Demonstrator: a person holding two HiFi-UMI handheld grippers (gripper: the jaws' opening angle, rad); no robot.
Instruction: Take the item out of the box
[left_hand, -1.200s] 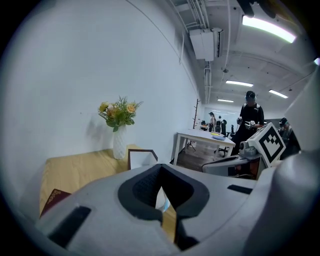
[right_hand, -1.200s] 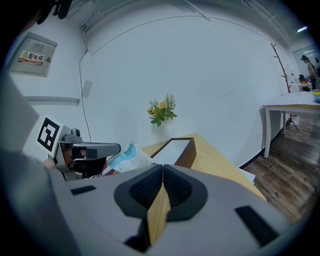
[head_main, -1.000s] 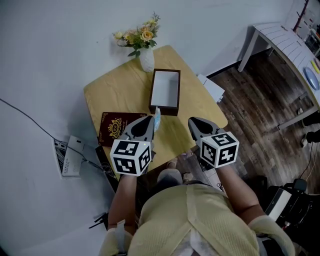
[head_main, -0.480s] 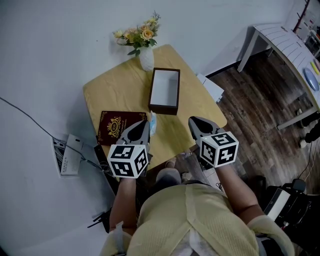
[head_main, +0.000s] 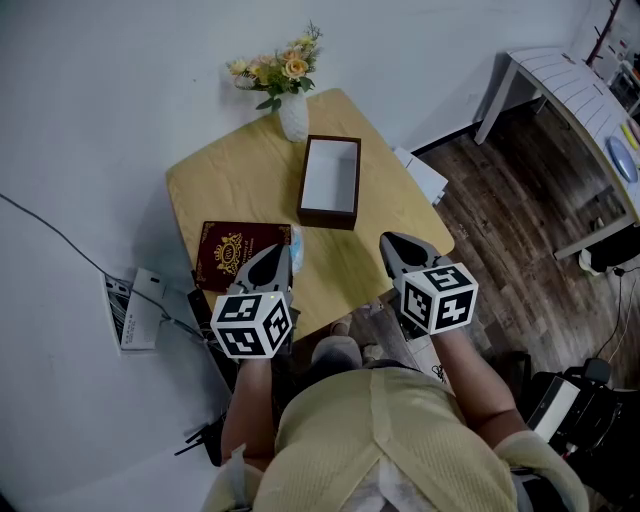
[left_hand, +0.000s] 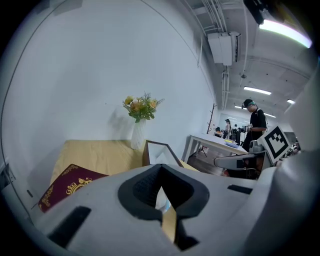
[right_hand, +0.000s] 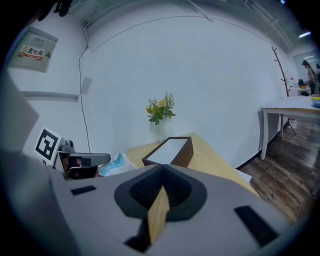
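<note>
An open dark brown box with a white inside lies on the yellow table. My left gripper is to the near left of it, shut on a thin pale blue and white packet held above the table. In the left gripper view the packet shows as a sliver between the closed pads, with the box ahead. The right gripper view shows the same packet at the left, beside the box. My right gripper hovers shut at the table's near right edge, holding nothing.
A maroon lid with a gold emblem lies flat left of the left gripper. A white vase of flowers stands behind the box. A white table is far right, a grey device lies on the floor at left, and a person stands far off.
My left gripper has drawn back toward me and to the left with the packet, away from the box. The right gripper has stayed put.
</note>
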